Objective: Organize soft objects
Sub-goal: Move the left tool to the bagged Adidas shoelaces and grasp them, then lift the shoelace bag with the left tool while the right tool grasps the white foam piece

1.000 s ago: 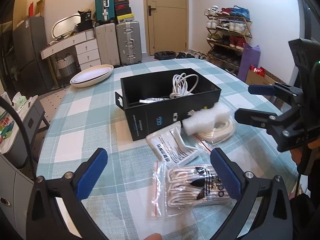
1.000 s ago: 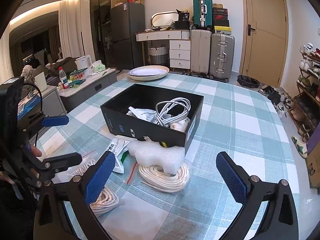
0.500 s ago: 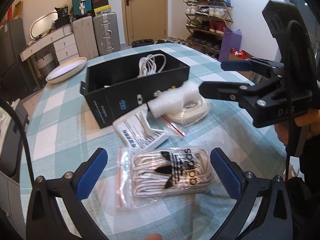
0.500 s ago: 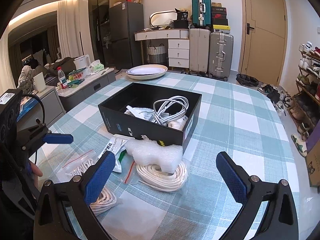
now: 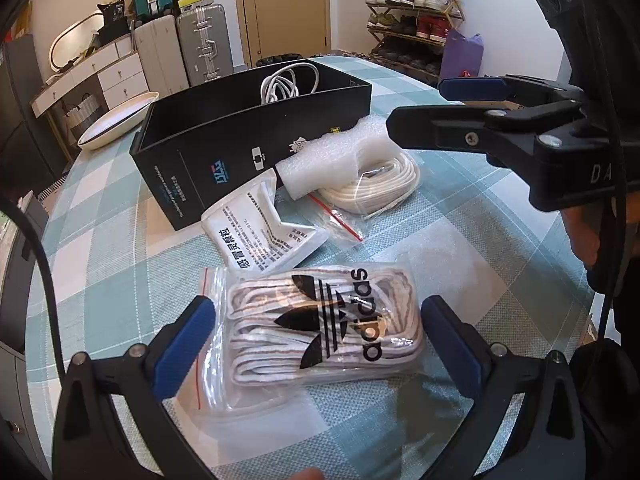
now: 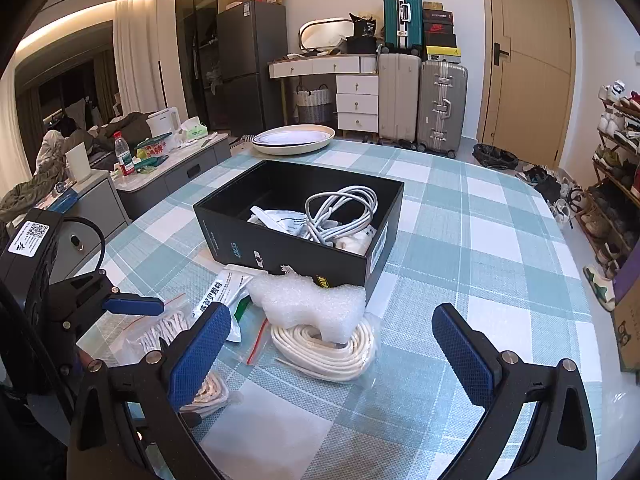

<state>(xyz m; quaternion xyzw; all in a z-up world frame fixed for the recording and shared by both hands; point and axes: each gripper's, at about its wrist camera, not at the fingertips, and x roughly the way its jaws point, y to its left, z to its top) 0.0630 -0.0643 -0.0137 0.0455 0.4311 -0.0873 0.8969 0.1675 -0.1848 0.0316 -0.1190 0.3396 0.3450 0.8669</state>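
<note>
**Bag of laces sits between your left jaws, untouched**

The clear bag of white laces [image 5: 320, 328], printed with a black logo, lies flat on the checked tablecloth [image 5: 480, 248] in the lower middle of your left view. Your left gripper [image 5: 318, 344] straddles it with jaws spread wide, one blue pad on each side of the bag; whether the pads touch the plastic is hard to tell. Just above the bag lies a white packet with printed text [image 5: 264, 240], and above that a lump of white foam [image 5: 328, 164] rests on a bagged coil of white cord [image 5: 376, 188]. Behind these, in the upper middle, stands the open black box [image 5: 256, 136], holding a white cable [image 6: 340, 212] and a packet.

Your right gripper [image 6: 332, 344] also has its jaws wide and holds nothing. In your right view it points at the foam and cord, which sit centre frame between its pads. A white oval dish [image 6: 294, 140] rests at the table's far edge, upper middle of that view.
</note>
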